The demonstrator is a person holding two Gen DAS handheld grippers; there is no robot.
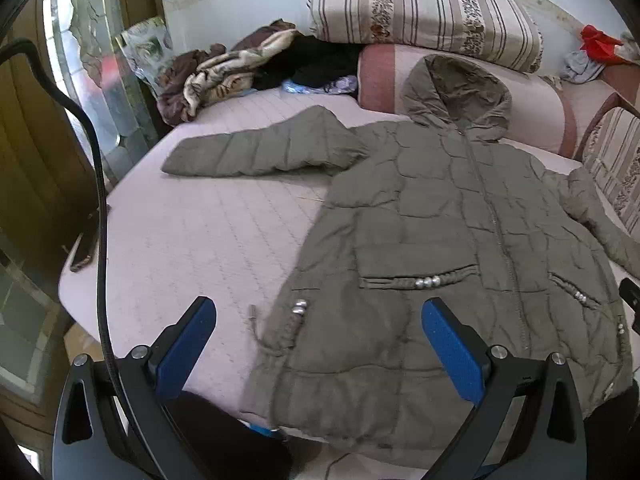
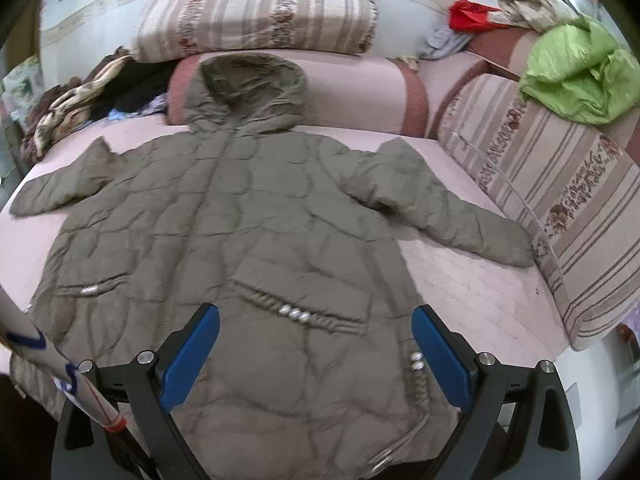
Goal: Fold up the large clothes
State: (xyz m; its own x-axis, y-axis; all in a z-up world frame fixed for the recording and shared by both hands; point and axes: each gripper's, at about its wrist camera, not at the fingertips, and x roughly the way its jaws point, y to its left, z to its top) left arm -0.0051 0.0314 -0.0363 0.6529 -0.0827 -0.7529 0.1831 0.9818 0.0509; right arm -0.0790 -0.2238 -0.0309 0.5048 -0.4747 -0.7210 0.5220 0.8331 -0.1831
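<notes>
Lying front-up and zipped on the bed (image 1: 192,236), the olive quilted coat (image 1: 440,216) occupied the centre of both views, its hood (image 2: 252,92) pointing toward 12 o'clock and resting against a pink bolster (image 2: 360,92). One sleeve (image 1: 256,148) extended toward 9 o'clock in the left wrist view; the other sleeve (image 2: 440,204) angled toward 4 o'clock in the right wrist view, its cuff near a striped cushion (image 2: 560,216). Pocket openings trimmed with silver beads (image 2: 294,314) crossed the lower front.

The left hand-held gripper (image 1: 320,340) hovered above the hem at the coat's 7 o'clock corner, its blue-padded fingers (image 1: 188,344) spread wide and holding nothing. The right hand-held gripper (image 2: 316,352) hovered above the lower front at 6 o'clock, fingers (image 2: 440,356) likewise spread wide and holding nothing; whether either touched the fabric could not be told.

A folded striped quilt (image 1: 424,12) sat atop the bolster at 12 o'clock. A heap of brown and patterned clothes (image 1: 224,72) lay at 10 o'clock of the coat. A red cloth (image 2: 468,12) and a bright green garment (image 2: 576,72) lay at 1 to 2 o'clock in the right wrist view. A black cable (image 1: 100,200) curved down the left margin of the left wrist view.
</notes>
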